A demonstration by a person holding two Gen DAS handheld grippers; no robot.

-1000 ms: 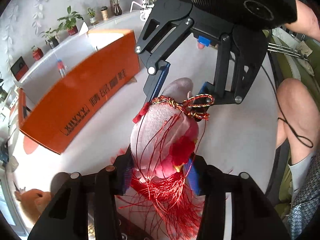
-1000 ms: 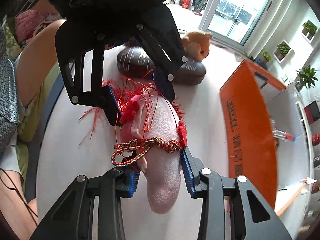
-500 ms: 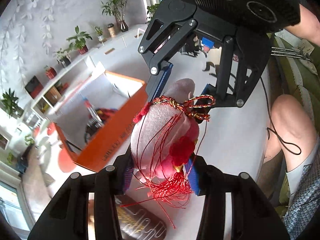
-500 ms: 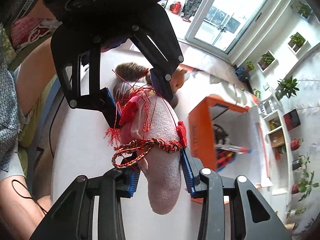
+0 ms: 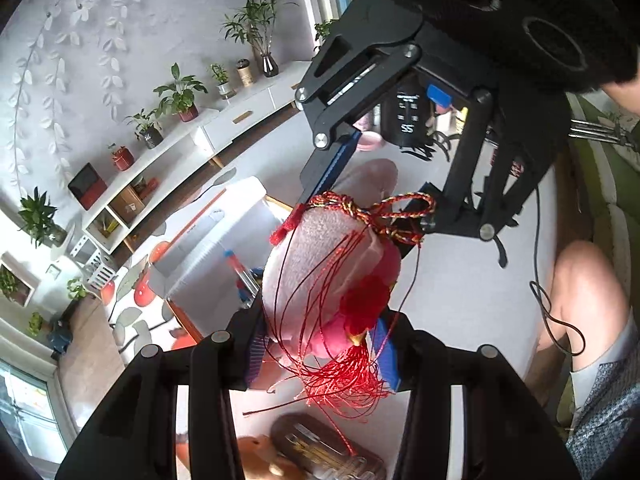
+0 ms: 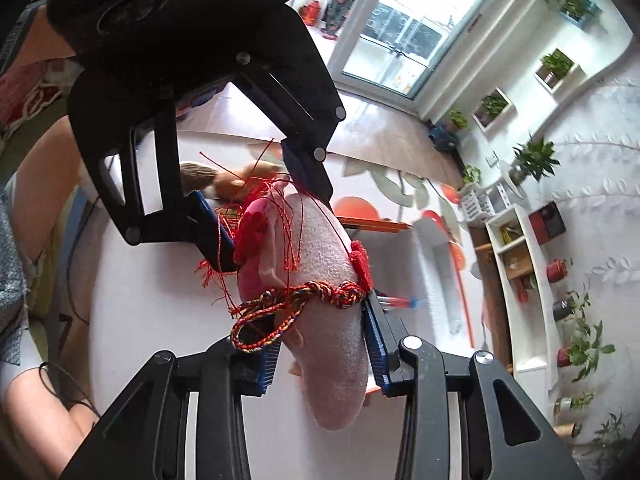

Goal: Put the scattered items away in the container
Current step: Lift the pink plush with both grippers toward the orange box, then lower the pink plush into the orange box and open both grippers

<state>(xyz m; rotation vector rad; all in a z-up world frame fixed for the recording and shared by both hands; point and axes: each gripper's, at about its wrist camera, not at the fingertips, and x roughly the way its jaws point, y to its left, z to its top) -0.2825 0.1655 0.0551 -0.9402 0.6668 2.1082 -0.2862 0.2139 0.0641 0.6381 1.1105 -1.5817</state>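
Observation:
Both grippers are shut on one pink plush toy [image 5: 316, 264] wound with red tassel cords and a braided cord. My left gripper [image 5: 320, 344] clamps its tasselled end, and my right gripper [image 6: 320, 352] clamps the other end [image 6: 332, 320]; each shows opposite in the other's view. The toy hangs high above the white table. The orange container [image 5: 188, 324] with a white inside lies below and left, a blue-capped tube [image 5: 236, 264] in it. It also shows in the right wrist view [image 6: 380, 225], behind the toy.
A brown plush animal [image 5: 256, 456] and a dark brown case [image 5: 320, 452] lie on the white table [image 5: 460, 280] below the left gripper. The person's knee [image 5: 580, 280] is at the right. Shelves with potted plants [image 5: 176, 96] line the far wall.
Both grippers have lifted the plush toy well up from the table. The orange container now sits lower and smaller in view, with its open inside showing.

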